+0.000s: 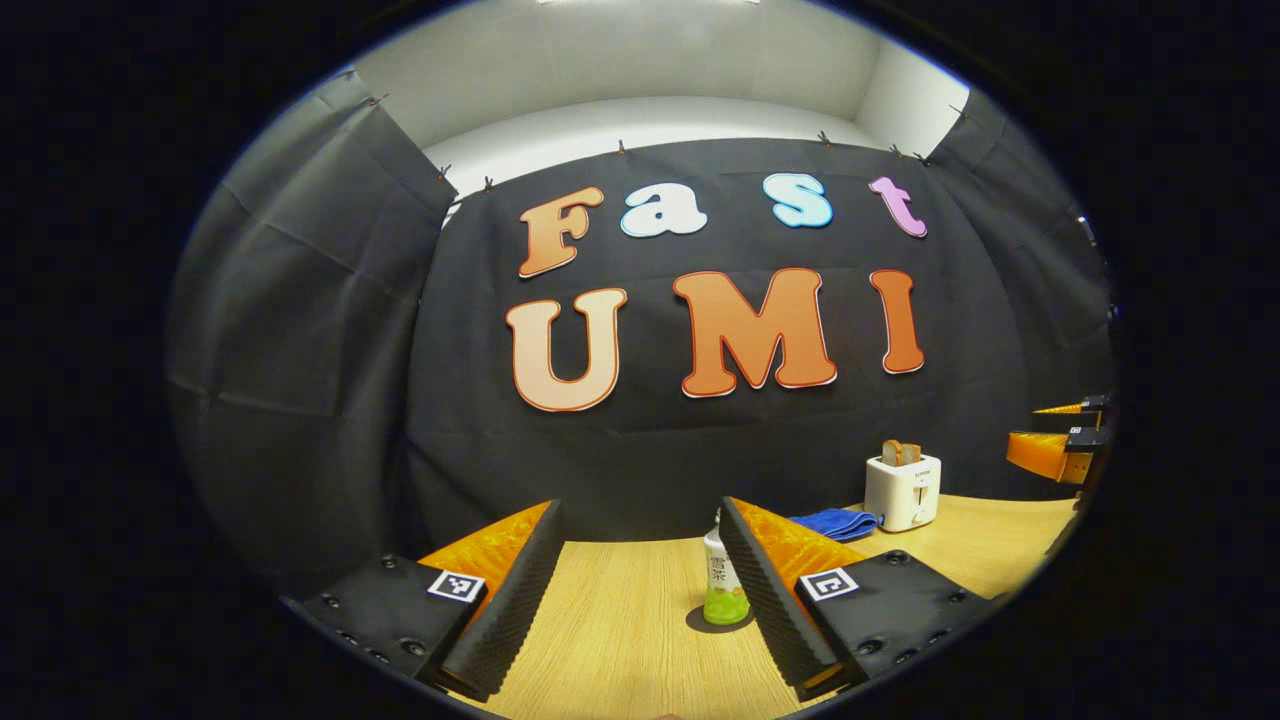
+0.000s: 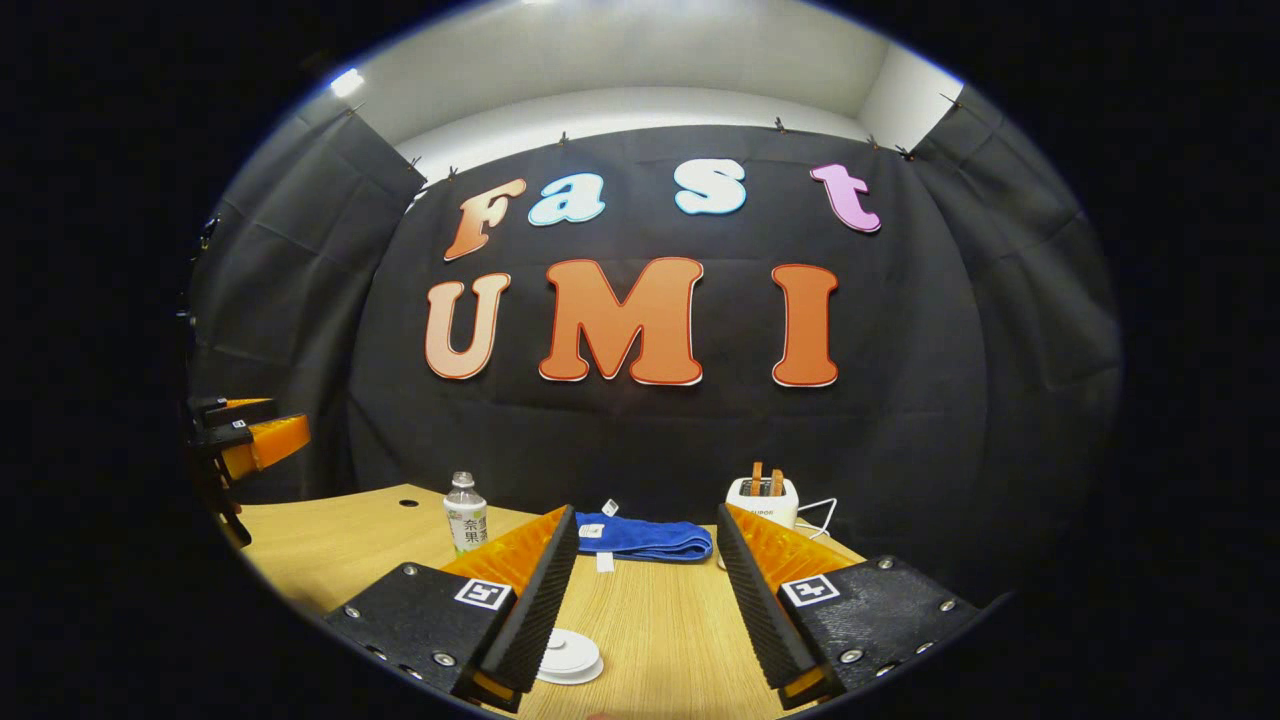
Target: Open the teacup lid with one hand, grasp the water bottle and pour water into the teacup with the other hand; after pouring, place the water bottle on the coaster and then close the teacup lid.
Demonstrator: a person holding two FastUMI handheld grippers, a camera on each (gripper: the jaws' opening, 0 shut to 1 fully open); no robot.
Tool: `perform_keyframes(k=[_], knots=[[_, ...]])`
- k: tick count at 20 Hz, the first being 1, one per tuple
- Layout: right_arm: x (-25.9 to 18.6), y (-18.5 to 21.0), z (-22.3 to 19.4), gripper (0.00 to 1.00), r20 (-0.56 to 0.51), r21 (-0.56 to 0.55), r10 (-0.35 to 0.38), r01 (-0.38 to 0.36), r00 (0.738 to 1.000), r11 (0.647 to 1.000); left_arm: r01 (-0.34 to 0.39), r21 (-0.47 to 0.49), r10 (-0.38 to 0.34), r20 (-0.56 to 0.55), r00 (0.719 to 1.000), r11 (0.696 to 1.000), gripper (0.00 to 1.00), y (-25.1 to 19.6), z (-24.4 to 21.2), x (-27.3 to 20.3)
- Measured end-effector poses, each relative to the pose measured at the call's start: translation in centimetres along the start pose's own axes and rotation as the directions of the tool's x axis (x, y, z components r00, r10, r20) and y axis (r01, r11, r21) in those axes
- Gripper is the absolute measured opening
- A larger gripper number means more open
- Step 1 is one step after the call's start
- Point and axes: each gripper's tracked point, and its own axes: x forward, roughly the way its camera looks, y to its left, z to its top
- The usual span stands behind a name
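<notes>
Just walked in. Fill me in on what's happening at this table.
A person holds a claw in each hand above a wooden table, and nothing has been picked up. The left claw is open, with the water bottle standing ahead of it beside one finger. The right claw is open too, with a white round lid-like piece on the table by its finger. Farther back sit a blue towel and a white toaster.

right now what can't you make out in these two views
- Water bottle, left gripper view: its right side sits behind the left hand-held gripper's right finger.
- White round object, right gripper view: partly behind the right hand-held gripper's left finger; cannot tell if it is the coaster or the teacup lid.
- Toaster, right gripper view: base hidden by the right finger.
</notes>
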Motion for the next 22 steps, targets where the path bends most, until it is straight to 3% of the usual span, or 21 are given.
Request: perform_keyframes(k=[9, 10, 11, 13, 14, 15, 22], knots=[[-0.3, -0.6, 0.8, 0.83, 0.015, 0.002, -0.011, 0.011, 1.0, 1.0, 0.006, 0.025, -0.006, 0.015, 1.0, 1.0, 0.98, -0.6, 0.6, -0.1], [-0.3, -0.6, 0.8, 0.87, 0.016, 0.002, -0.009, 0.009, 1.0, 1.0, 0.006, 0.027, -0.006, 0.017, 1.0, 1.0, 0.98, -0.6, 0.6, 0.0], [-0.4, -0.7, 0.8, 0.83, 0.015, 0.002, -0.011, 0.011, 1.0, 1.0, 0.007, 0.028, -0.008, 0.017, 1.0, 1.0, 0.98, -0.7, 0.6, 0.0], [-0.3, -0.7, 0.7, 0.83, 0.013, 0.001, -0.009, 0.009, 1.0, 1.0, 0.018, 0.012, -0.019, 0.021, 1.0, 1.0, 0.99, -1.0, 0.7, 0.0], [-0.3, -0.8, 0.7, 0.87, 0.012, 0.0, -0.011, 0.011, 1.0, 1.0, 0.026, 0.0, -0.026, 0.022, 0.999, 1.0, 0.98, -1.2, 0.7, -0.1], [-0.4, -0.9, 0.8, 0.83, 0.013, -0.003, -0.013, 0.013, 1.0, 1.0, 0.028, -0.008, -0.028, 0.023, 0.999, 1.0, 0.97, -1.2, 1.0, -0.2], [-0.6, -0.9, 1.2, 0.83, 0.02, -0.001, -0.01, 0.01, 1.0, 1.0, 0.013, -0.001, -0.013, 0.022, 1.0, 1.0, 0.98, -0.8, 0.8, -0.3]])
